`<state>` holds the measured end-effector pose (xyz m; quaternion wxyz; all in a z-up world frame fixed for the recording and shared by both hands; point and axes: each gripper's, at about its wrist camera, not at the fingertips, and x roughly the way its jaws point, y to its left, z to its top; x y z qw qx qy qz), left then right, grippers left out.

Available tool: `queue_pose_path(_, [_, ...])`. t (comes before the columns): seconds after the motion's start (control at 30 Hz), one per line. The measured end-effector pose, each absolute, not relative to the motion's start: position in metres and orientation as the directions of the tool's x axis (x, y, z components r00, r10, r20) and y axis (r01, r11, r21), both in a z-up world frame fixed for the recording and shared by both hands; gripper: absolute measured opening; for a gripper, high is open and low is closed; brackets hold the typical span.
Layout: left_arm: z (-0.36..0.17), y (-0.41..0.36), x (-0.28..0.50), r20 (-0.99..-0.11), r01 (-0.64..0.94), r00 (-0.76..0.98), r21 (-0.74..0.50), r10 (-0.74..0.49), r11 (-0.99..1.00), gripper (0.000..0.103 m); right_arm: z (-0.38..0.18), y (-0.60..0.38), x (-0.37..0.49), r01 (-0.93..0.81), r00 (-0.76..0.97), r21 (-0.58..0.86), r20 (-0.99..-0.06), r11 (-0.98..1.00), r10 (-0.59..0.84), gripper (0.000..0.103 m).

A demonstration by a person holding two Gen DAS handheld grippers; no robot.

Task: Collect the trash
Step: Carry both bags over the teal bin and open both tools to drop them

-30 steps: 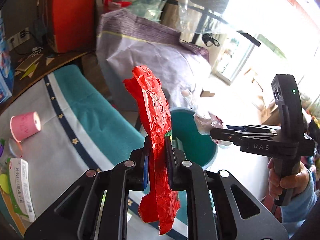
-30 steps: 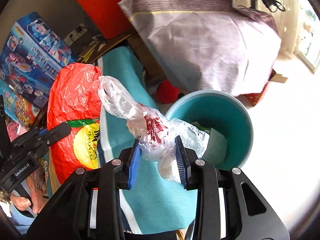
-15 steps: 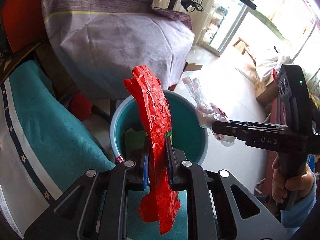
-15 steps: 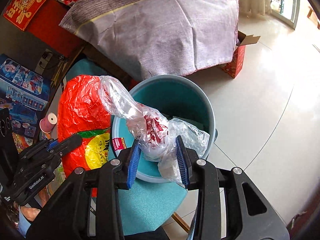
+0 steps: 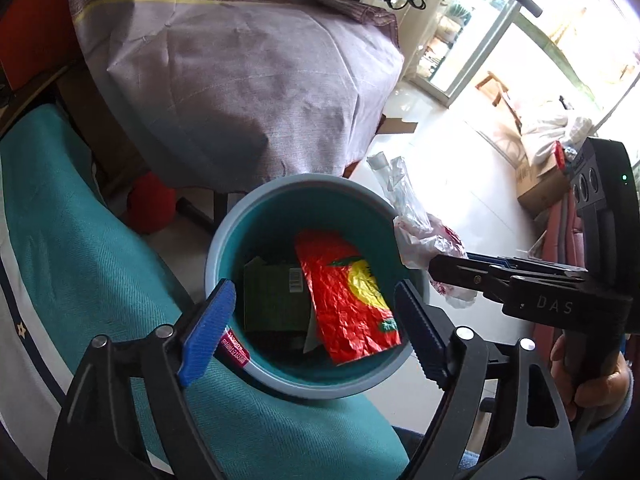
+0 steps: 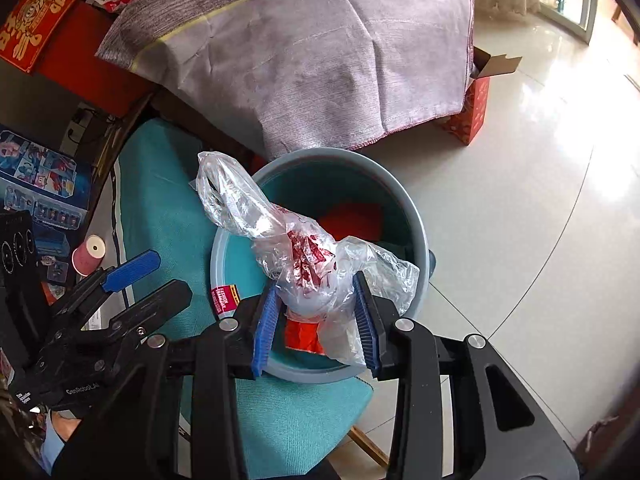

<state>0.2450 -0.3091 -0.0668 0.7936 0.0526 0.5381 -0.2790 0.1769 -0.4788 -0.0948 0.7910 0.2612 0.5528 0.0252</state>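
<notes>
A teal bin (image 5: 224, 232) stands on the floor below both grippers; it also shows in the right wrist view (image 6: 408, 208). My left gripper (image 5: 316, 320) is open and empty above the bin. A red and yellow wrapper (image 5: 348, 292) lies inside the bin on dark green packaging (image 5: 272, 296). My right gripper (image 6: 316, 316) is shut on a clear plastic bag (image 6: 288, 248) with red print and holds it over the bin's rim. The bag also shows in the left wrist view (image 5: 416, 224), at the bin's right edge.
A teal cloth-covered table edge (image 5: 80, 264) lies left of the bin. A grey-purple draped cloth (image 5: 240, 80) stands behind it. A red open box (image 6: 476, 108) sits on the white tiled floor (image 6: 540, 200). A pink tape roll (image 6: 90, 254) lies on the table.
My left gripper has opened and let go of the red wrapper, which now lies in the bin. Both grippers have moved over the bin. The right gripper still holds the plastic bag.
</notes>
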Motion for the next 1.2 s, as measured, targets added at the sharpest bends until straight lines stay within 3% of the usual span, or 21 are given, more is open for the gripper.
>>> queue_pose_path(0.5, [-0.06,-0.276,0.227,-0.893,0.468,0.296,-0.175,-0.34,0.866,0.097,-0.107,-0.458,0.194,0.223,0.336,0.418,-0.881,0.881,0.333,0.04])
queue_pose_path(0.57, [-0.06,-0.271,0.225,-0.894,0.462,0.295,-0.175,-0.337,0.869,0.098,-0.108,-0.451,0.197,0.212,0.327,0.41,-0.885,0.887,0.331,0.064])
queue_pose_path(0.7, [-0.059,-0.263,0.222,-0.894,0.452,0.299,-0.176,-0.335,0.874,0.098,-0.105,-0.443,0.2,0.206,0.326,0.393,-0.891,0.896,0.316,0.076])
queue_pose_path(1.2, [-0.052,-0.219,0.207,-0.882,0.39,0.303,-0.23,-0.36,0.892,0.098,-0.091,-0.41,0.188,0.198,0.294,0.331,-0.918,0.922,0.267,0.08])
